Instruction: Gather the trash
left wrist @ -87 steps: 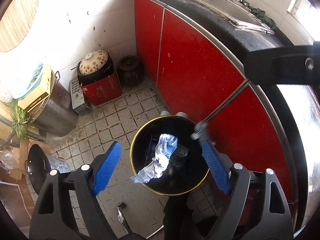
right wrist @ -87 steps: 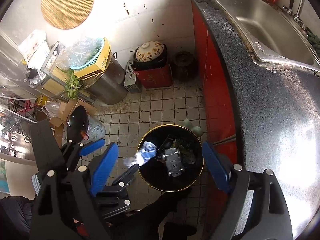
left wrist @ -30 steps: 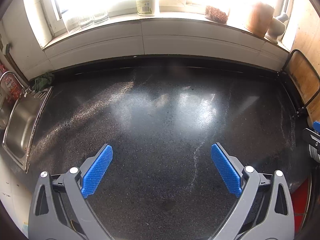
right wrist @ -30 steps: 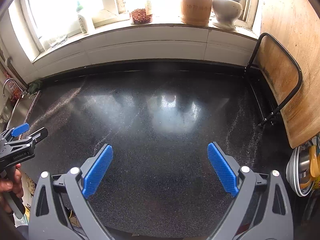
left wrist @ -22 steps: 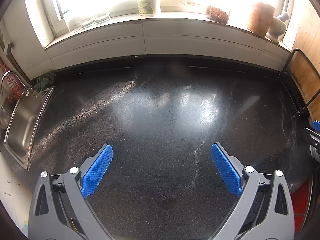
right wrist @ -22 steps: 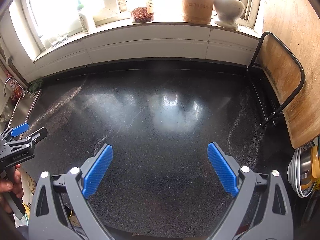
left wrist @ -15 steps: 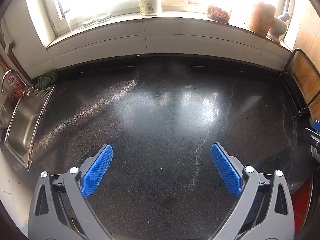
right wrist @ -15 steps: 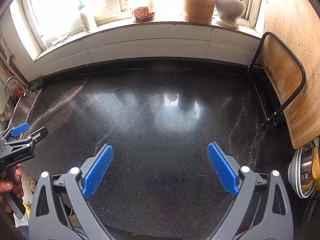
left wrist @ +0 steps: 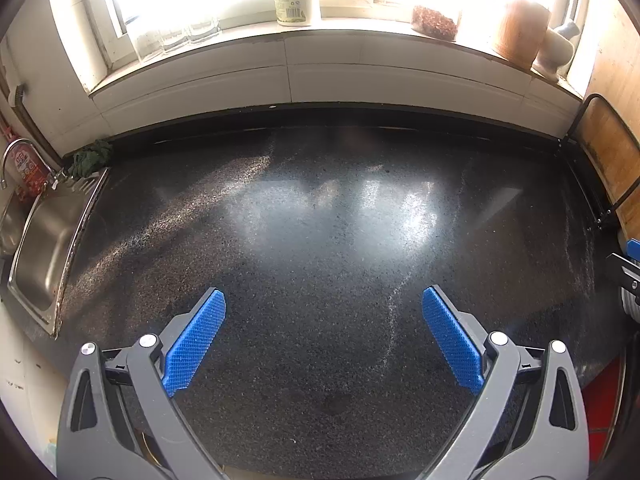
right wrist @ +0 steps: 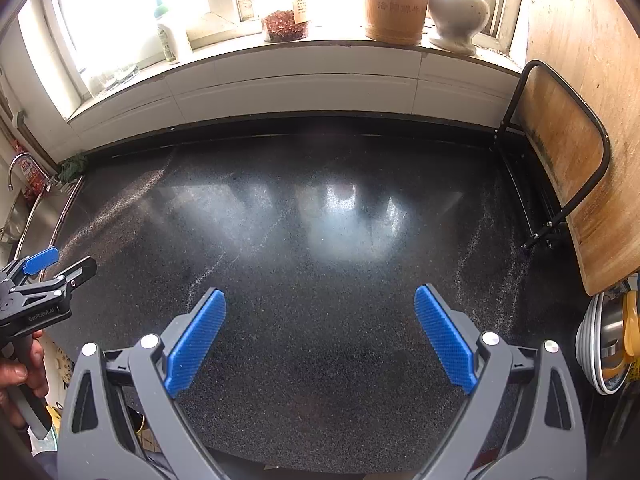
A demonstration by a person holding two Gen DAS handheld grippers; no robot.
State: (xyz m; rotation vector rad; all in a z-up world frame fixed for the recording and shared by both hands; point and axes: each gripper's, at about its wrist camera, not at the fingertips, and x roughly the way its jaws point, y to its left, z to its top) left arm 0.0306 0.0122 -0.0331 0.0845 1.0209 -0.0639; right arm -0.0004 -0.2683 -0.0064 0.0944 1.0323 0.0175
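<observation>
i have both claws over the dark speckled bench (left wrist: 320, 240), side by side and pointed at the window. the left claw (left wrist: 324, 300) is spread wide with nothing between its blue pads (left wrist: 196, 336), and the right claw (right wrist: 320, 300) is the same, wide apart and carrying nothing. from the right camera i can see the left one again at the edge, gripped in a hand (right wrist: 20, 364).

as for trash, i see none on the bench in either view, and no bin shows here; my guess is this is a scan for leftovers, which would explain why both claws hang level and ready rather than reaching for anything. if so, the task looks close to done on this surface.

the bench is glossy and throws back window glare, with faint pale streaks that could be dust or scratches; i cannot tell which. a steel sink (left wrist: 40, 240) sits at the left end, a green rag (left wrist: 90, 158) by its corner and a tap (left wrist: 8, 160) beyond. on the sill stand a bottle (left wrist: 292, 0), a bowl of something reddish (right wrist: 286, 26), a wooden canister (right wrist: 396, 0) and a mortar (right wrist: 460, 12). a wooden board (right wrist: 560, 140) leans in a black rack (right wrist: 516, 92) at the right, with stacked bowls (right wrist: 600, 344) below it.
</observation>
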